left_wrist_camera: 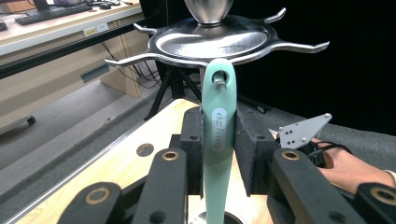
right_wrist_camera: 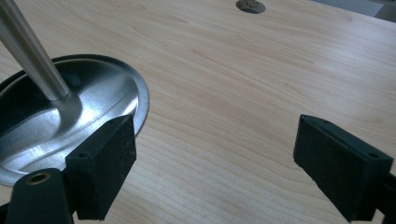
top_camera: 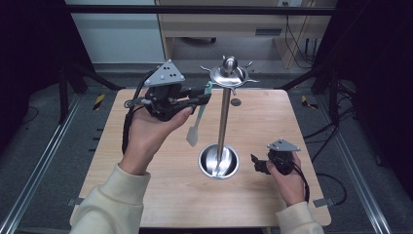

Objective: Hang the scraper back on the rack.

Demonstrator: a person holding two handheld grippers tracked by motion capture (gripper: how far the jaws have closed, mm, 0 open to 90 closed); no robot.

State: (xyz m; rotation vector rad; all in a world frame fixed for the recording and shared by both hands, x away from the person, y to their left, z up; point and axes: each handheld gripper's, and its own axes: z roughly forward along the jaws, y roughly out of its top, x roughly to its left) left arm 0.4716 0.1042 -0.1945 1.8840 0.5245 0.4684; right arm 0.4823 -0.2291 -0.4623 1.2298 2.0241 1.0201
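A steel rack stands mid-table: a pole (top_camera: 224,114) rising from a dished base (top_camera: 219,162), topped by a disc with hooks (top_camera: 229,75). My left gripper (top_camera: 207,95) is raised beside the disc and shut on the handle of a mint-green spatula (top_camera: 194,130), whose blade hangs down. In the left gripper view the pads (left_wrist_camera: 250,149) press both sides of the spatula handle (left_wrist_camera: 218,140), and a hook tip (left_wrist_camera: 219,80) sits in the handle's hole under the disc (left_wrist_camera: 210,42). My right gripper (top_camera: 254,163) rests open on the table right of the base, with nothing between its jaws (right_wrist_camera: 215,158).
The wooden table (top_camera: 170,195) has a small round hole (top_camera: 235,102) behind the rack. In the right gripper view the base (right_wrist_camera: 93,107) and pole (right_wrist_camera: 30,51) lie just left of the left pad. A black frame and desks surround the table.
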